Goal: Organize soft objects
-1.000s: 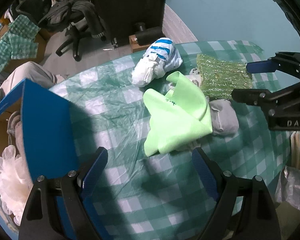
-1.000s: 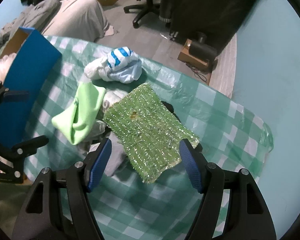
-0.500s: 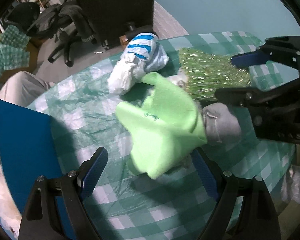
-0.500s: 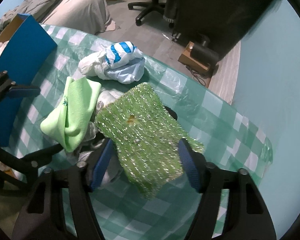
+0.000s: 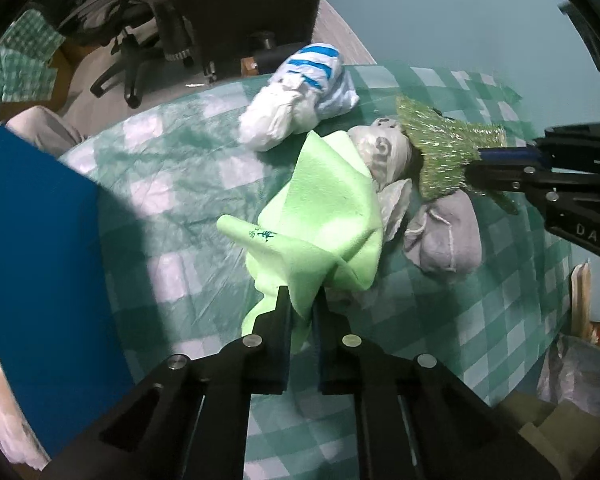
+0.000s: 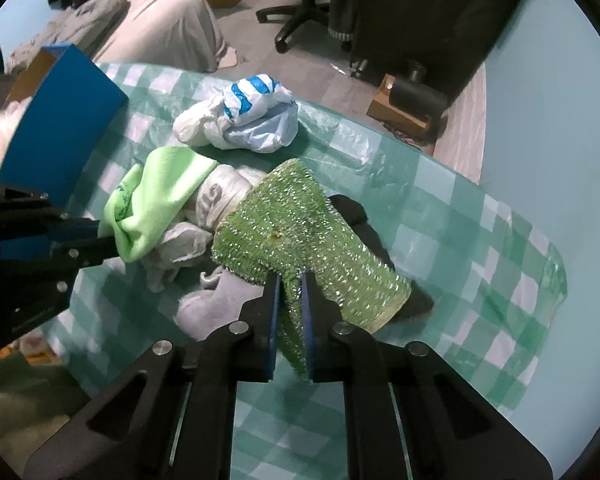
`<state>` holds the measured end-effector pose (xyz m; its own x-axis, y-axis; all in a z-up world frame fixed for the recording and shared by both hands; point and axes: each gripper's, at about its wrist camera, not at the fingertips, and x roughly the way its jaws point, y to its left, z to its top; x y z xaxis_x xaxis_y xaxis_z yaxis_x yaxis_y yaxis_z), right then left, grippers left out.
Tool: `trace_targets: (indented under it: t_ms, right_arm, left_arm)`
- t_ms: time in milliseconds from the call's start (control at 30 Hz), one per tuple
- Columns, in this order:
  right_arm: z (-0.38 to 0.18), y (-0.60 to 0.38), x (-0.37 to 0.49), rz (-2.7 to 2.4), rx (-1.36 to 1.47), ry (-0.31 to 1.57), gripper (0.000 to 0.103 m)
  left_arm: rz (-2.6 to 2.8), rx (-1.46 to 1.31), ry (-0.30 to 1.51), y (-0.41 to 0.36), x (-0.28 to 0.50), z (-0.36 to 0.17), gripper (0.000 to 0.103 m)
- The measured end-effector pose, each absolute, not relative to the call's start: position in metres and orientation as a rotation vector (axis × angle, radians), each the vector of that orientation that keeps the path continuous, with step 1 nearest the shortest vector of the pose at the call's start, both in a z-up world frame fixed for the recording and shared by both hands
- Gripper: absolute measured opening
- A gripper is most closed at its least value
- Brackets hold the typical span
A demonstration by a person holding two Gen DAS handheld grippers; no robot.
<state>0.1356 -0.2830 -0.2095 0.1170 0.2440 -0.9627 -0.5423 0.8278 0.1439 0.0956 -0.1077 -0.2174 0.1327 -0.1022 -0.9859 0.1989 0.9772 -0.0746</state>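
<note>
My left gripper [image 5: 301, 300] is shut on the near edge of a light green cloth [image 5: 324, 216], which drapes up from the checked table; it also shows in the right wrist view [image 6: 156, 204]. My right gripper [image 6: 289, 292] is shut on a sparkly green scouring cloth [image 6: 300, 228], seen from the left wrist view [image 5: 440, 152] lifted at its edge. Between them lie a crumpled white bag [image 6: 220, 192] and a grey soft piece [image 5: 444, 236]. A blue-striped white bag [image 5: 300, 96] lies farther back.
A blue box [image 5: 48, 264] stands at the table's left, white fluffy material beside it. The green checked tablecloth [image 6: 460, 240] covers the table up to a teal wall. Office chairs [image 6: 308, 12] and a dark cabinet stand on the floor beyond.
Both grippers moved forward and closed: the left onto the light green cloth, the right onto the sparkly green cloth. Both cloths are now bunched and lifted at the gripped edges.
</note>
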Motion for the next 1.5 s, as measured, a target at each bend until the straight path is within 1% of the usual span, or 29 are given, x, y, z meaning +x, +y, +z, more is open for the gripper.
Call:
trace_targets:
  t_ms: [333, 533, 733, 1033, 1100, 1133, 1167, 1233, 1267, 1300, 1333, 1367, 1433, 1500]
  right_arm:
    - [-0.183, -0.302, 0.119, 0.546, -0.16, 1.317, 0.009]
    - [-0.178, -0.315, 0.103, 0.525, -0.124, 1.33, 0.009]
    - [-0.187, -0.326, 0.082, 0.5, -0.081, 1.369, 0.009]
    - [-0.218, -0.338, 0.05, 0.458, -0.003, 1.45, 0.009]
    - [-0.225, -0.338, 0.045, 0.453, 0.008, 1.463, 0.009]
    - [-0.229, -0.339, 0.043, 0.454, 0.015, 1.47, 0.009]
    - [-0.232, -0.338, 0.042, 0.456, 0.021, 1.474, 0.009]
    - [-0.238, -0.338, 0.04, 0.458, 0.03, 1.483, 0.01]
    - [-0.241, -0.338, 0.04, 0.458, 0.031, 1.488, 0.01]
    - [-0.242, -0.338, 0.04, 0.456, 0.03, 1.489, 0.013]
    - [-0.243, -0.339, 0.04, 0.451, 0.028, 1.489, 0.018]
    - [-0.244, -0.339, 0.04, 0.442, 0.023, 1.489, 0.025]
    - [-0.245, -0.34, 0.041, 0.441, 0.021, 1.487, 0.05]
    - [-0.244, -0.339, 0.041, 0.438, 0.007, 1.478, 0.062]
  left_arm:
    - [-0.179, 0.058, 1.412, -0.088, 0.073, -0.203, 0.008]
    - [-0.178, 0.088, 1.409, -0.086, 0.055, -0.199, 0.009]
    - [-0.178, 0.103, 1.436, -0.08, 0.035, -0.204, 0.009]
    - [-0.162, 0.112, 1.497, -0.075, 0.013, -0.222, 0.009]
    - [-0.159, 0.113, 1.515, -0.076, 0.011, -0.226, 0.014]
    - [-0.157, 0.116, 1.521, -0.076, 0.011, -0.228, 0.028]
    - [-0.153, 0.122, 1.52, -0.076, 0.011, -0.229, 0.048]
    - [-0.153, 0.122, 1.495, -0.077, 0.01, -0.228, 0.065]
    - [-0.156, 0.117, 1.48, -0.076, 0.01, -0.227, 0.07]
    - [-0.154, 0.111, 1.474, -0.076, 0.01, -0.226, 0.074]
    - [-0.152, 0.102, 1.473, -0.076, 0.012, -0.226, 0.079]
    - [-0.151, 0.095, 1.471, -0.076, 0.013, -0.225, 0.081]
    - [-0.15, 0.083, 1.473, -0.075, 0.016, -0.225, 0.081]
    - [-0.148, 0.079, 1.483, -0.075, 0.02, -0.227, 0.082]
